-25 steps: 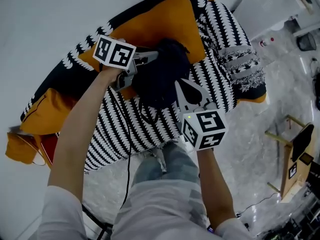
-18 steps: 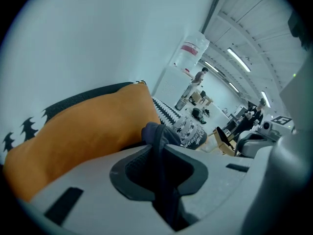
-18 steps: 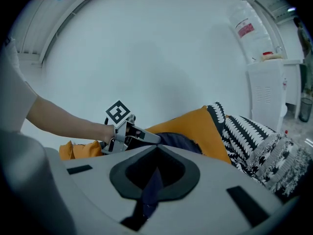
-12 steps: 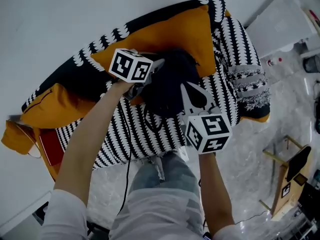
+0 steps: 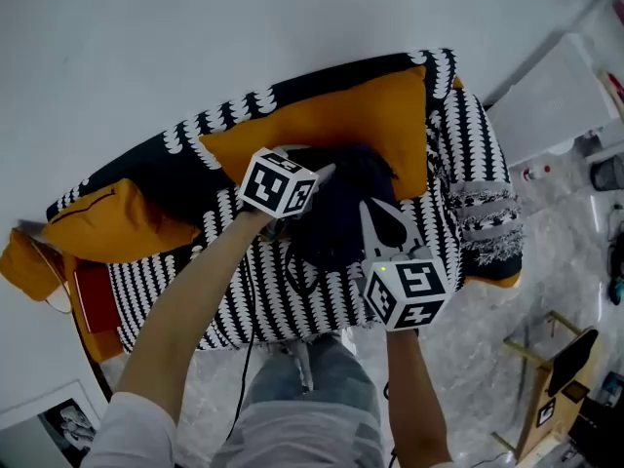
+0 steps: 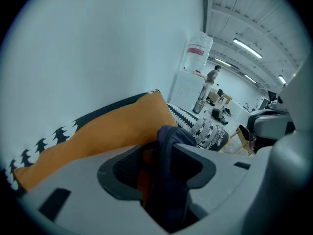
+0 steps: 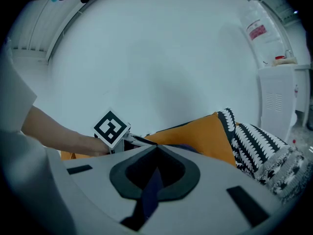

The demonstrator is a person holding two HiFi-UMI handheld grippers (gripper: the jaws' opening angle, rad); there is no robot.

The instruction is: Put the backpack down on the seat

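Nearest: right gripper, jaws pinched together on a thin dark strap of the backpack; no release begun on this side. Beside it, slightly farther: left gripper, jaws opening, clamped a second ago, now standing wide with a dark fabric fold of the backpack loose between the pads, not pressed. Between and just beyond both: backpack, dark, slumped on the striped seat of the sofa, back touching the orange cushion; same spot as a second ago, no drop on loosening. Behind: sofa backrest, then plain white wall. Judgement: load apparently borne by the seat already, set-down nearly complete; remaining, right jaws to part and both grippers to draw clear without snagging the straps.
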